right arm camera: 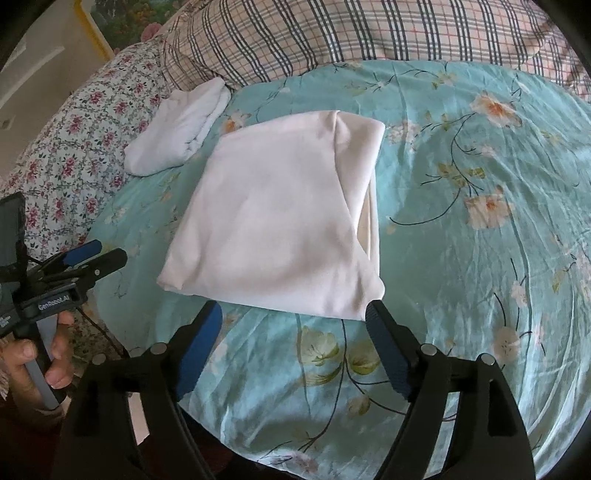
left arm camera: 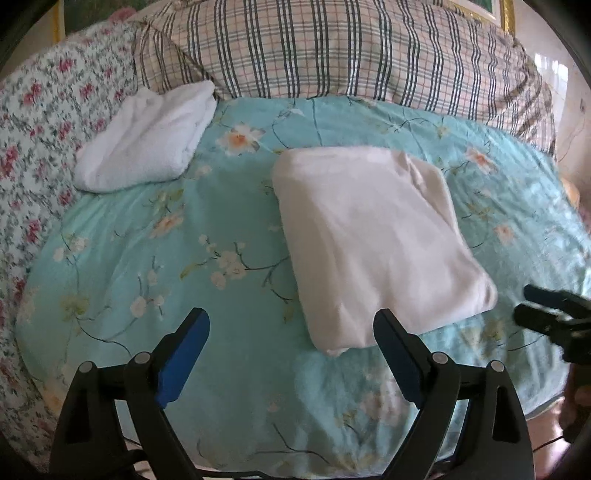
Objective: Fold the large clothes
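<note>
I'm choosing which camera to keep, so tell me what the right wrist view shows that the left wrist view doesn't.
Only the right wrist view: the person's hand gripping the left tool's handle, and the left tongs seen from the side.

Only the left wrist view: the right tongs at the picture's right edge, blurred.

Both: the larger folded white garment on the turquoise floral sheet, the smaller folded white cloth behind it, the plaid pillow, and open tongs holding nothing.

A bed fills the room, spread with a turquoise floral sheet point(right arm camera: 461, 258). A plaid quilt point(left arm camera: 351, 51) lies bunched along its far edge, a rose-print cover point(left arm camera: 40, 122) at the left. Yellow-framed pictures point(right arm camera: 110, 22) hang on pale walls in soft daylight.
</note>
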Demonstrator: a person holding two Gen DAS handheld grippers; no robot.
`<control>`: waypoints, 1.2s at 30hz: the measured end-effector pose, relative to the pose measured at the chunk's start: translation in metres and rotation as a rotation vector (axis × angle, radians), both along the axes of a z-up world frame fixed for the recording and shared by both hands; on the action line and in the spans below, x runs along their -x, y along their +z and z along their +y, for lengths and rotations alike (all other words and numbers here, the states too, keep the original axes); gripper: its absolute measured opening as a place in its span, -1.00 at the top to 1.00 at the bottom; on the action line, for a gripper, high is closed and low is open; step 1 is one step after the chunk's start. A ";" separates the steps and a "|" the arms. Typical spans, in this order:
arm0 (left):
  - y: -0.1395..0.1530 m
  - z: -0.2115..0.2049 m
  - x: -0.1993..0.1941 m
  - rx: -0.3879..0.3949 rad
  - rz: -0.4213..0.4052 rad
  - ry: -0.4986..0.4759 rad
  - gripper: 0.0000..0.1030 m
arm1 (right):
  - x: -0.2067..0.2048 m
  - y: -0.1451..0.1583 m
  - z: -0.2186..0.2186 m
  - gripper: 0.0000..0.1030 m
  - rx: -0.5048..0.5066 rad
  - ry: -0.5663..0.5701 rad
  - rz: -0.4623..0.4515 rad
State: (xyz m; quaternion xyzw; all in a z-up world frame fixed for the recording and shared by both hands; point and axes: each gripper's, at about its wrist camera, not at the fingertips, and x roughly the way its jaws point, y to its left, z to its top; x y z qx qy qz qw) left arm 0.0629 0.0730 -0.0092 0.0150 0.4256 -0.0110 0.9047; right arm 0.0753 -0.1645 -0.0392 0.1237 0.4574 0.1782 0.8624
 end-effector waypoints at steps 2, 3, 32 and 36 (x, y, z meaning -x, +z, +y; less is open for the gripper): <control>0.017 0.010 0.011 0.101 -0.075 -0.001 -0.78 | 0.000 0.006 0.002 -0.59 -0.006 0.020 -0.010; 0.024 0.015 0.015 0.154 -0.122 -0.022 -0.96 | 0.001 0.009 0.002 -0.65 -0.008 0.027 -0.020; -0.038 -0.023 -0.031 -0.156 0.008 -0.049 -0.99 | -0.030 0.004 0.007 -1.00 0.091 0.045 -0.056; -0.037 -0.025 -0.034 -0.159 0.005 -0.050 -0.99 | -0.034 0.004 0.009 -1.00 0.098 0.056 -0.057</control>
